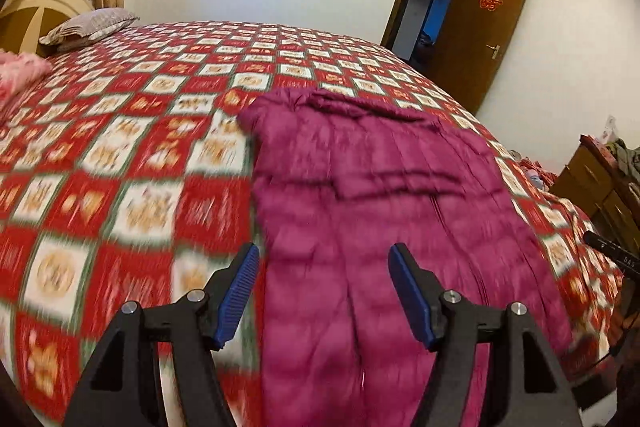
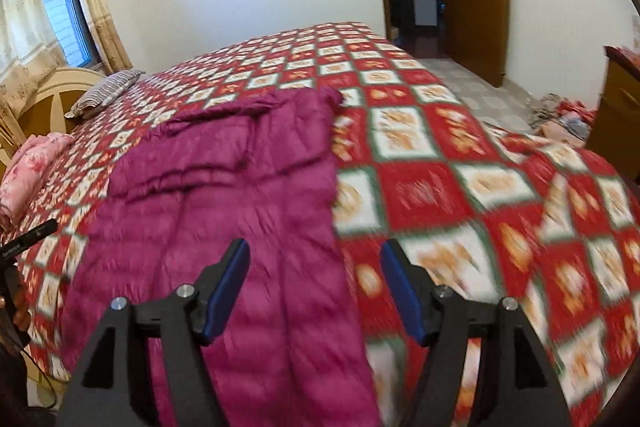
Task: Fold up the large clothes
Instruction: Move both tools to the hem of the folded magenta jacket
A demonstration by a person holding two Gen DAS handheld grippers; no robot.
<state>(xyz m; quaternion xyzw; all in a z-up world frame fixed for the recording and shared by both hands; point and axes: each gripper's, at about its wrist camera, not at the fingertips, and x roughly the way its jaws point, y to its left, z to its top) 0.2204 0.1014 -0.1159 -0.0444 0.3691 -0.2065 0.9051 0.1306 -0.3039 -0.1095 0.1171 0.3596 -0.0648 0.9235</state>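
Hovering over the near edge of the bed, the left gripper [image 1: 324, 291] has its blue-padded fingers [image 1: 236, 295] spread wide apart with nothing between them but air; below the gap lies the left edge of the purple jacket [image 1: 380, 211]. The right gripper [image 2: 314, 287] is likewise spread wide and holds nothing, its gap sitting over the jacket's [image 2: 224, 207] right edge, where the cloth meets the bedspread [image 2: 460, 179].

The jacket is a quilted, padded thing, laid lengthwise down the middle of the bed, running from the near edge away toward the far side. It looks already folded in along its long sides, with a crumpled ridge across its far part. The near pictures are blurred, so finer folds cannot be told.

Under it spreads the red-and-white checked bedspread [image 1: 120, 167]. Farther off to the left lie a pink bundle of cloth [image 2: 28, 167] and a striped pillow [image 2: 106, 93] beside the headboard [image 2: 52, 95]. Beyond the bed stand a curtained window [image 2: 56, 11] and an open brown door [image 1: 480, 27].
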